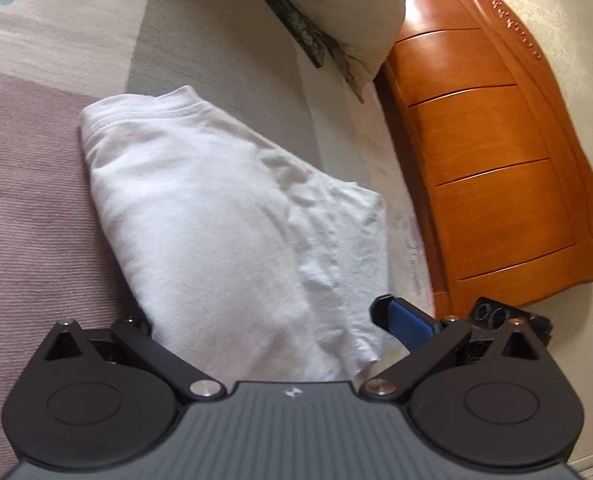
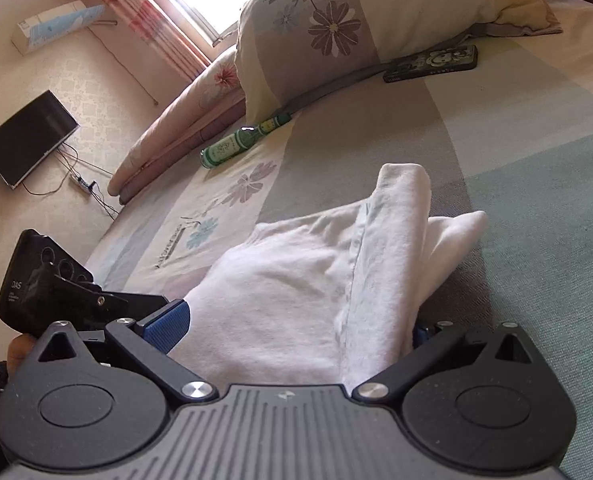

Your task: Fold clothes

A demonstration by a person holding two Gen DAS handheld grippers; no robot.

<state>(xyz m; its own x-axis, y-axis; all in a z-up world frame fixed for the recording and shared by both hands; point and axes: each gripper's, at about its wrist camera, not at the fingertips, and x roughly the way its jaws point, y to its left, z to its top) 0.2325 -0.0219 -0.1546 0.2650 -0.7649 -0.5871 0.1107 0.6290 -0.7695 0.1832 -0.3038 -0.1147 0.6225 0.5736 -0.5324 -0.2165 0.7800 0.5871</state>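
A white garment (image 1: 216, 200), folded into a thick bundle with its ribbed collar at the far end, lies on the bed. My left gripper (image 1: 260, 316) is open and straddles its near end. The blue right pad (image 1: 408, 324) shows beside the cloth, while the left finger is hidden under it. In the right wrist view the same garment (image 2: 304, 272) fills the gap of my open right gripper (image 2: 296, 320). Its left blue pad (image 2: 168, 324) is beside the cloth, and the right finger is mostly covered. The left gripper's body (image 2: 44, 280) sits just to the left, held by a hand (image 2: 16, 348).
The bedsheet (image 2: 536, 200) has grey, teal and floral panels. A pillow (image 2: 336, 20) and a phone (image 2: 432, 62) lie at the head of the bed, with a green bottle (image 2: 236, 140) and a pink folded quilt (image 2: 176, 128) nearby. An orange wooden headboard (image 1: 476, 160) stands to the right.
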